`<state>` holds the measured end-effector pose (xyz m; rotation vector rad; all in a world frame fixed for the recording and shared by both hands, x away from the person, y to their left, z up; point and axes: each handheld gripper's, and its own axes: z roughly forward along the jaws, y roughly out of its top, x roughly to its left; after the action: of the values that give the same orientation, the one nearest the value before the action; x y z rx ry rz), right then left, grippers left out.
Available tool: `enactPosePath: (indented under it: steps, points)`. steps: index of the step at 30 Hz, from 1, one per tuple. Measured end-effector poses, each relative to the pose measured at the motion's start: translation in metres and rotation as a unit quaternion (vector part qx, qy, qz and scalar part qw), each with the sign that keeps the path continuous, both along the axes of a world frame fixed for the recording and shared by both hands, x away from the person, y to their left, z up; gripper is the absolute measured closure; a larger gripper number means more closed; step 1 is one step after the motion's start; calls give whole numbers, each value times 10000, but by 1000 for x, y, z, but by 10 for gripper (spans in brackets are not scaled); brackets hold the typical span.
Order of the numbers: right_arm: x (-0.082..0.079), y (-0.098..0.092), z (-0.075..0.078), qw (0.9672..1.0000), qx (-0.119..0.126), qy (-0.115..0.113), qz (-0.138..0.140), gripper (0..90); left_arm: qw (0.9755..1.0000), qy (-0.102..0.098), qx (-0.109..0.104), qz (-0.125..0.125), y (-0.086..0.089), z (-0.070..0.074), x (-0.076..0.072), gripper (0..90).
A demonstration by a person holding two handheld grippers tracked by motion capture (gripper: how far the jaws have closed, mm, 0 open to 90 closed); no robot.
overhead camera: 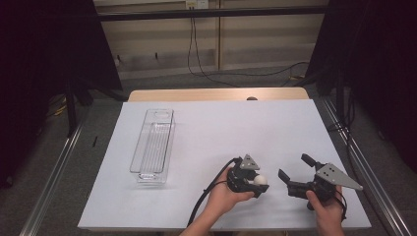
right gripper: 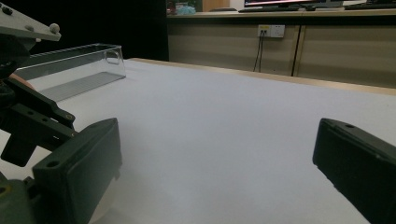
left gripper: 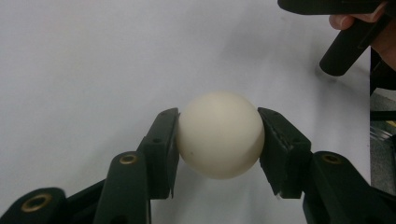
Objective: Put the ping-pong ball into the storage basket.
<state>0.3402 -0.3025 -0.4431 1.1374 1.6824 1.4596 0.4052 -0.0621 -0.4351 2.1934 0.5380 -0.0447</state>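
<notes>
Cream-white, a small ball (left gripper: 219,134) sits pinched between the jaws of the left gripper (overhead camera: 255,185) at the near table edge. The right gripper (overhead camera: 295,173) gapes empty alongside. Likely next: carrying it over to the clear plastic bin (overhead camera: 153,145).

Lighting is even and overhead; the white table sheet (overhead camera: 206,128) reads bright, the surrounding room dark. Shadows are soft. In the left gripper view the ball (left gripper: 219,134) is sharp, with slight glare. The right gripper view's near jaws appear blurred, possibly defocused.
</notes>
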Motion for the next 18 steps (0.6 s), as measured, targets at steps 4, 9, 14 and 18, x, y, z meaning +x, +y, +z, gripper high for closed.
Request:
enactPosePath:
  steps: [4, 9, 14, 18]
  points:
    - [0, 0, 0, 10000, 22, -1, -22, 9, 10000, 29, 18, 45, 3, 1, 2, 511]
    - [0, 0, 0, 10000, -1, -2, 18, 9, 9999, 53, -59, 128, 6, 2, 2, 512]
    - [0, 0, 0, 10000, 2, 4, 22, 9, 9998, 60, -76, 151, 9, 3, 4, 511]
    - [0, 0, 0, 10000, 21, 1, -1, 9, 9996, 74, -118, 228, 12, 4, 5, 512]
